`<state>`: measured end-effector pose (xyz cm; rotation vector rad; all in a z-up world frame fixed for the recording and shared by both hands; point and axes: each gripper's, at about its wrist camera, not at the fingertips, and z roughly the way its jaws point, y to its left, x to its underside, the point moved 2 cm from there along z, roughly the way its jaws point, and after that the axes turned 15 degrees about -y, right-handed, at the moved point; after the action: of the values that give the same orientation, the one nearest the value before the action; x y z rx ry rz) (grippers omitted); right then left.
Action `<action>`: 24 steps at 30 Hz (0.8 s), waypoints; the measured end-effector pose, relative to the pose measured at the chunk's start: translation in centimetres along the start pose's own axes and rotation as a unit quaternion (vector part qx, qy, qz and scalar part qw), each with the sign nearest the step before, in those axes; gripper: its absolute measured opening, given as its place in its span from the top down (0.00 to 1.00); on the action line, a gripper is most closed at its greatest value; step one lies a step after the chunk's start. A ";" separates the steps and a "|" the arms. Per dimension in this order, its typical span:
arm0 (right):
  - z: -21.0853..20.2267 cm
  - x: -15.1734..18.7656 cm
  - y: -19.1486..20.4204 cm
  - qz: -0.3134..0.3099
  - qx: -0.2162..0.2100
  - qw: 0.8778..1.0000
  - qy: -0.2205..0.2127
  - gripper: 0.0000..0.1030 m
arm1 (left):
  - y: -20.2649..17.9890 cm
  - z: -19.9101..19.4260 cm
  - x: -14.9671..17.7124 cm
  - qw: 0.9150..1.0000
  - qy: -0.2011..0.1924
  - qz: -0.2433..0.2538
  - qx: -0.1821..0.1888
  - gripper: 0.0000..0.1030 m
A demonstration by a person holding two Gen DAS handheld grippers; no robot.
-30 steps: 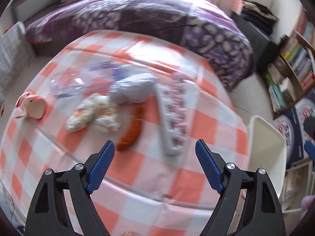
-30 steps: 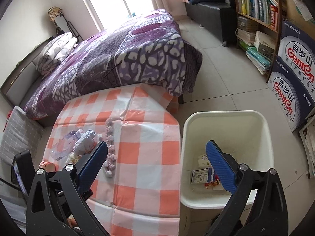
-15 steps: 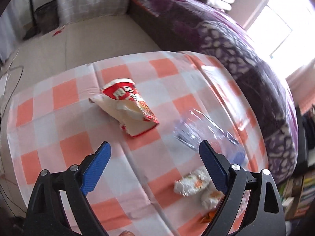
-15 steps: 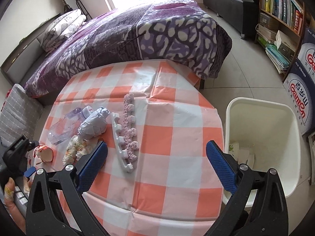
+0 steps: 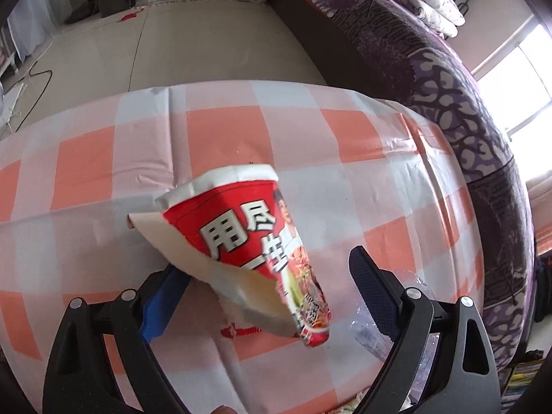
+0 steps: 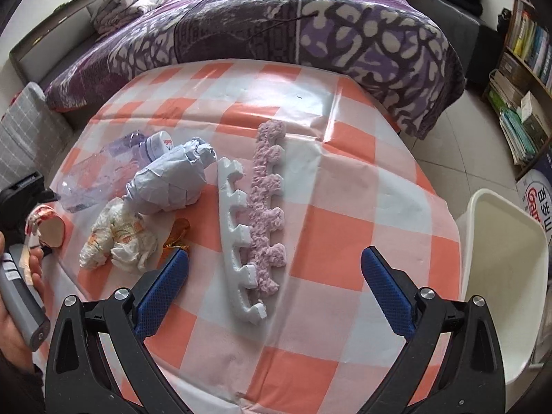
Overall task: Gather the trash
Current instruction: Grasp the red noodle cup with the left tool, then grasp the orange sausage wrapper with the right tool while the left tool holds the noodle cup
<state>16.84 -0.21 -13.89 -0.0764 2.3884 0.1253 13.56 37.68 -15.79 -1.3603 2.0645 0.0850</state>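
The torn red paper cup [image 5: 248, 252] now lies on its side between the pads of the left gripper [image 5: 265, 286], which stand spread wide on either side of it and press nothing. A second ago that gripper faced the foam strip and the middle of the pile; it has swung across the table and rolled, so the cup — then far off at the cloth's edge — fills the space ahead of its fingers. Its jaws opened a little further early in that second and now stand wide, with the cup between them. The likely meaning: the cup is the chosen piece, and only closing remains before it can be lifted.

The right gripper [image 6: 274, 289] is also open and empty, and has dropped nearer the checked tablecloth [image 6: 331, 248], the white foam strip [image 6: 238, 241] just ahead of its fingers.

Only the right view shows the white bin [image 6: 500, 276] off to its right, the crumpled paper ball [image 6: 172, 183], the plastic bottle [image 6: 103, 172] and the person's hand [image 6: 13, 317] holding the left tool. Only the left view shows the cup's printed side and its torn wall.
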 end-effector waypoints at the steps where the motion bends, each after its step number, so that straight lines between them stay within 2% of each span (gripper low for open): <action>1: 0.5 0.2 0.3 -0.009 0.000 1.000 0.004 0.07 | 0.0 0.1 -0.1 1.000 0.000 0.007 0.005 0.17; 3: 1.4 0.7 0.2 -0.012 -0.003 1.000 0.018 0.07 | 0.1 0.2 -0.4 1.000 -0.005 0.020 0.008 0.38; 6: 2.5 1.4 -0.5 0.011 -0.015 0.999 0.032 0.07 | 0.5 0.0 -0.4 0.999 -0.004 0.029 0.022 0.46; 14: 1.7 0.3 -2.3 0.086 -0.040 0.995 -0.021 0.07 | 1.7 -1.0 0.0 0.998 0.004 0.050 0.043 0.48; 17: 1.5 -0.3 -1.6 0.067 -0.048 0.996 -0.032 0.12 | 2.3 -1.5 -0.3 0.998 0.003 0.053 0.045 0.48; 19: 1.4 -0.4 -0.9 0.052 -0.054 0.997 -0.035 0.22 | 2.7 -2.0 -0.8 0.997 -0.003 0.056 0.045 0.48; 21: 1.2 -0.4 0.0 0.034 -0.059 0.997 -0.038 0.27 | 3.2 -2.5 -1.3 0.997 -0.010 0.057 0.046 0.48; 24: 0.7 -0.3 1.2 0.013 -0.064 0.997 -0.048 0.28 | 3.8 -3.2 -1.9 0.997 -0.017 0.061 0.047 0.48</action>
<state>17.47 1.12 -14.11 -0.0971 2.2847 0.2894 9.30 39.64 -13.30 -1.1676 2.0963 0.0618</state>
